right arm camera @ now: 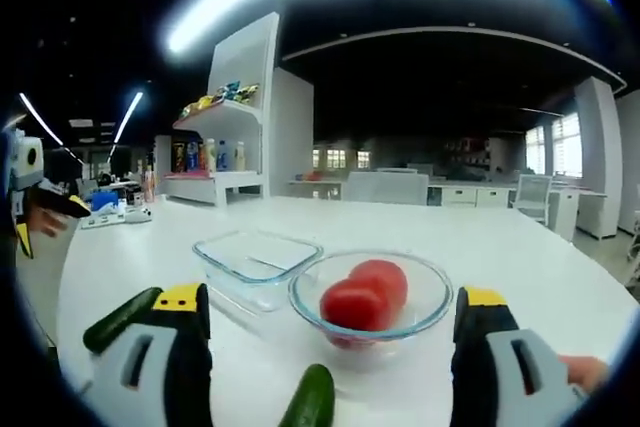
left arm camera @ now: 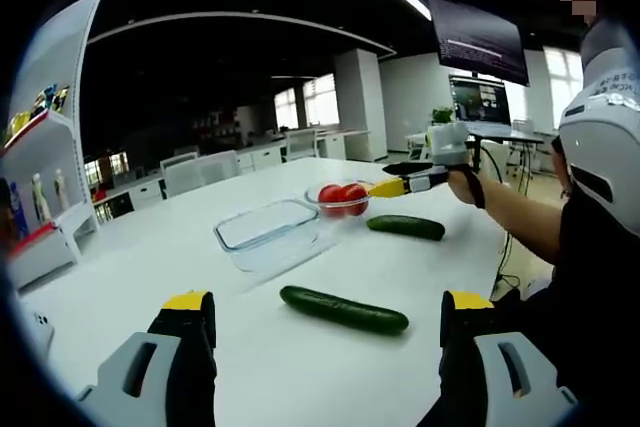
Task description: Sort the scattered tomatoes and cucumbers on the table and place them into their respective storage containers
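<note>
Two red tomatoes (left arm camera: 342, 195) lie in a round glass bowl (left arm camera: 318, 205) on the white table. Left of it stands an empty rectangular glass container (left arm camera: 268, 234). One cucumber (left arm camera: 343, 309) lies just ahead of my left gripper (left arm camera: 328, 303), whose jaws stand wide apart with nothing between them. A second cucumber (left arm camera: 405, 227) lies right of the bowl, below my right gripper (left arm camera: 398, 178), which hovers at the bowl's right rim. From the right gripper (right arm camera: 333, 299), open and empty, I see the tomatoes (right arm camera: 365, 297), bowl (right arm camera: 432, 292), container (right arm camera: 258, 257) and both cucumbers (right arm camera: 120, 319) (right arm camera: 310, 399).
A white shelf unit (left arm camera: 45, 177) with bottles stands at the table's left end. A monitor (left arm camera: 480, 102) and desks are behind on the right. The person's arm (left arm camera: 515, 217) and body are at the table's right edge. White chairs (left arm camera: 205, 169) line the far side.
</note>
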Demonstrator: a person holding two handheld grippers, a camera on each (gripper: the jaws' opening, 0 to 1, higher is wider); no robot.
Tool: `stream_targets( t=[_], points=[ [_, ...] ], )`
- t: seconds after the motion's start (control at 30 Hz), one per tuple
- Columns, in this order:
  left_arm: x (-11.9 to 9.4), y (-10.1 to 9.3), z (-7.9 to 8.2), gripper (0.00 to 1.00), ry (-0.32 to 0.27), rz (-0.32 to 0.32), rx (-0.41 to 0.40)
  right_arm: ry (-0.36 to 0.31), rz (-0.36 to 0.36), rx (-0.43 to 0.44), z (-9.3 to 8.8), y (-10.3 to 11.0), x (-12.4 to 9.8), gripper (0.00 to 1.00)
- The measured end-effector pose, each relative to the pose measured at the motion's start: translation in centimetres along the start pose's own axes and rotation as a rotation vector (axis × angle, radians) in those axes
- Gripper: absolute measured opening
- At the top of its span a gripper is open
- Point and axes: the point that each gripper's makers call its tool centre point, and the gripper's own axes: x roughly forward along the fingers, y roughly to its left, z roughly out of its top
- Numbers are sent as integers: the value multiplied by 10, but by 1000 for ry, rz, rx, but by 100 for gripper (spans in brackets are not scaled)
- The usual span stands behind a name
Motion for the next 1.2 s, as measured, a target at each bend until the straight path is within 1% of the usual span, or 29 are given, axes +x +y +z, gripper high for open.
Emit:
stream_targets(
  t=[0.13,0.27,0.3,0.43,0.5,0.63,0.87,1.0,1.1,1.2],
  points=[
    [1,-1,1,93,-1,-4,2,-2,10,12,0,5,-20,97],
    [1,2,2,93,-4,3,3,9,24,19,0,10,-40,97],
    [1,3,2,93,-4,3,3,20,36,24,-2,12,-46,97],
    [3,3,1,93,-2,-3,3,48,57,22,-6,15,-60,97],
    [6,2,0,93,10,-8,7,59,58,33,-9,14,-67,97],
    [6,-1,5,93,-1,-19,13,57,56,69,-11,13,-79,97],
    [4,1,3,93,3,-12,14,58,35,97,-9,3,-92,97],
    [4,2,4,93,2,-10,14,58,28,101,-7,2,-97,97],
    [4,2,5,93,1,-11,18,73,40,84,-9,6,-99,97],
    [5,1,7,93,3,-18,24,105,53,70,-16,10,-98,97]
  ],
)
